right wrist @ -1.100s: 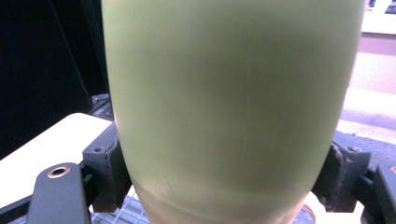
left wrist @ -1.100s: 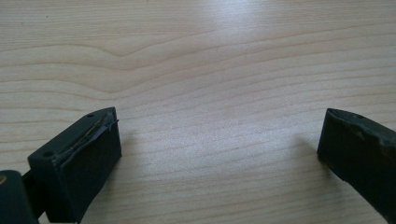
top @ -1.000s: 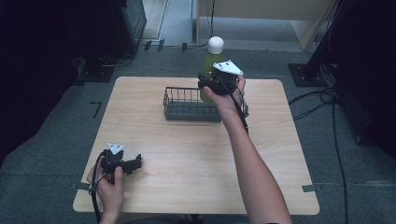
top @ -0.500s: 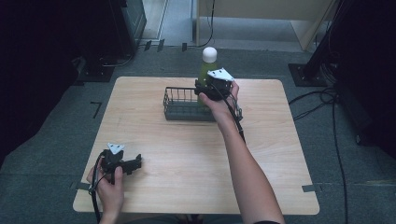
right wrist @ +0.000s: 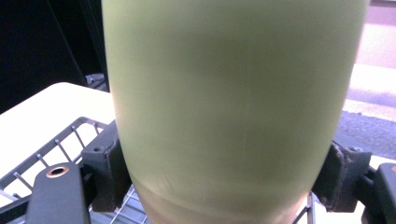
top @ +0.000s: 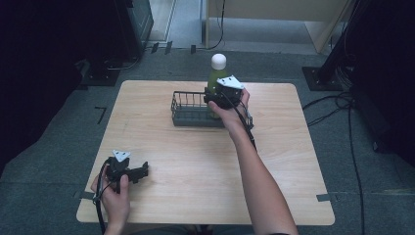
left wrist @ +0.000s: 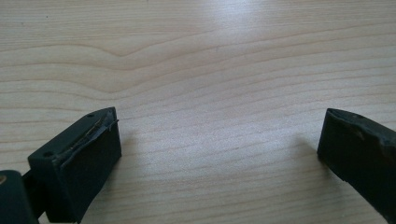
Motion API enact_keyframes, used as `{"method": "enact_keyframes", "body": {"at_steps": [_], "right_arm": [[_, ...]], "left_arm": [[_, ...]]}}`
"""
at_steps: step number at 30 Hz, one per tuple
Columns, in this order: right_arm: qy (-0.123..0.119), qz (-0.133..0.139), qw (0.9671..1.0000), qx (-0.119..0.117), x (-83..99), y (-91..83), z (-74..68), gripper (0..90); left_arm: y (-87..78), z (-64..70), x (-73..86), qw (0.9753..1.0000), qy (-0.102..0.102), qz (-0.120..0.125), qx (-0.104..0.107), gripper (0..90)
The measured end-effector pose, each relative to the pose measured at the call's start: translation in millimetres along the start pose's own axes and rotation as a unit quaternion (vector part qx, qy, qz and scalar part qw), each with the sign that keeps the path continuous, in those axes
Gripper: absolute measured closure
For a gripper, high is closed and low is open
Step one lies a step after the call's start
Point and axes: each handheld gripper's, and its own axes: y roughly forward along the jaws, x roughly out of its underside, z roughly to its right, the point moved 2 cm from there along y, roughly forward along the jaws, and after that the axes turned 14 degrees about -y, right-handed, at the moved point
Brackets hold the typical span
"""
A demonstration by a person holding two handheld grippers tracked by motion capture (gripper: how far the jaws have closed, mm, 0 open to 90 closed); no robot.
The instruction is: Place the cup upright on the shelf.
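A green bottle (top: pixel 214 81) with a white cap stands upright over the right end of a dark wire basket (top: pixel 190 109). My right gripper (top: pixel 214 99) is shut on the bottle's body. In the right gripper view the pale green bottle (right wrist: pixel 233 107) sits between both pads, and the basket's wires (right wrist: pixel 42 158) lie below it. Whether the bottle's base touches the basket floor I cannot tell. Near the table's front left corner, my left gripper (top: pixel 143 170) rests open; in the left gripper view its fingers (left wrist: pixel 79 161) stand wide apart over bare wood.
The light wooden table (top: pixel 293 161) has open surface between the basket and the front edge. Dark stands and cables (top: pixel 342 105) lie on the grey floor to the right and behind.
My right gripper has carried the bottle leftward and downward, from the basket's right side to over its right end. The left gripper has not moved.
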Motion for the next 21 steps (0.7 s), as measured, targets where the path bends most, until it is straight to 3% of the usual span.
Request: {"method": "enact_keyframes", "body": {"at_steps": [3, 7, 13, 21], "right_arm": [[0.012, -0.002, 0.9999, -0.003, 0.1, 1.5, 2.2, 19.8], [0.006, -0.005, 0.9999, -0.007, -0.2, 1.9, 1.4, 19.6], [0.02, -0.014, 0.9996, -0.016, 1.4, 3.1, 4.5, 14.8], [0.01, -0.032, 0.9992, -0.02, 1.3, -3.4, 6.3, 10.8]], "left_arm": [[0.0, 0.0, 0.0, 1.0, 0.0, 0.0, 0.0, 0.1], [0.0, 0.0, 0.0, 1.0, 0.0, 0.0, 0.0, 0.1], [0.0, 0.0, 0.0, 1.0, 0.0, 0.0, 0.0, 0.1], [0.0, 0.0, 0.0, 1.0, 0.0, 0.0, 0.0, 0.1]]}}
